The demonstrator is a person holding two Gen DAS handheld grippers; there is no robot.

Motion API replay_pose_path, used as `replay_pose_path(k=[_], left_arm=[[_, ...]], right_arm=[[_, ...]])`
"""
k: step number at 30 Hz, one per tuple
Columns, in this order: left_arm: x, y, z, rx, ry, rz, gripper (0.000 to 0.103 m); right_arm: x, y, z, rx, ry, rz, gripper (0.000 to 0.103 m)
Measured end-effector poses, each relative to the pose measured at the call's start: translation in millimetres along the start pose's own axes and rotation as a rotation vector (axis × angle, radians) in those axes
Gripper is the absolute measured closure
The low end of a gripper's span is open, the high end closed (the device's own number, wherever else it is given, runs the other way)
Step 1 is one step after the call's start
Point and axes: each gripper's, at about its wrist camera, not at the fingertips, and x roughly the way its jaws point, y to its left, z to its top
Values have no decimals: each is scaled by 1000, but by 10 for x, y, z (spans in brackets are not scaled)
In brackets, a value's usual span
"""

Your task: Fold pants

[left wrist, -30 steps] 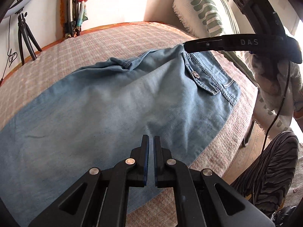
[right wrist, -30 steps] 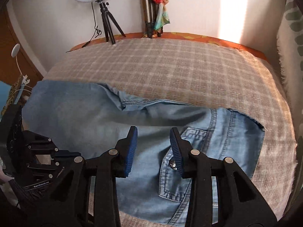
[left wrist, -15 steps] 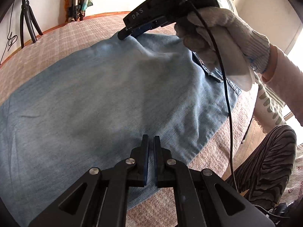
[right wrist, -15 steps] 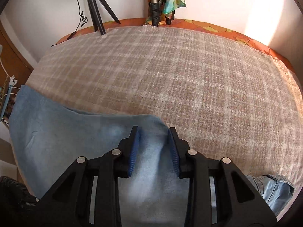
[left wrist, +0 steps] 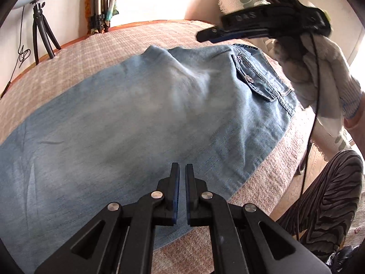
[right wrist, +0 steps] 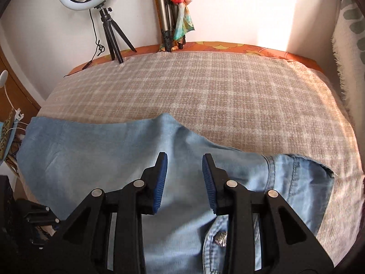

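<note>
Jaws of the left gripper (left wrist: 182,171) are closed with only a thin slit between the blue pads, and no cloth is between them; they hang over the near part of the pants (left wrist: 141,118). Jaws of the right gripper (right wrist: 185,163) have just been opening and stand apart, holding nothing, above the blue denim. The pants lie spread across a bed (right wrist: 228,86) with a checked cover, one small peak of cloth raised at the far edge, the pocket with a metal button (left wrist: 249,79) toward the right. A gloved hand (left wrist: 324,73) holds the right gripper.
</note>
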Motion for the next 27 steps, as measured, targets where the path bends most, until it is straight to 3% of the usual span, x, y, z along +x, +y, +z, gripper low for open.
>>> replay_pose_path(k=[2,7,11,16,21,27], left_arm=[[-66,3,2,1,-22,32,102],[-282,-1,9,5,-93,139,102],[-481,47,-21,-11,-146,183,99],[-709,267,-10,-145,-161,150,99],[-1036,378,-17,-154,-246,194,99],[-1250,860,-265,-266,-236,195,99]], right_arm=[[-176,-3,-136,10,-31,-18,57],[-432,87,-367,18,-62,3,55],[-463,228,-453,24,-70,46,46],[-413,578,-492,-16,-77,118,46],[-360,961,-435,-66,-82,170,46],[-341,1384,-361,-128,-94,245,46]])
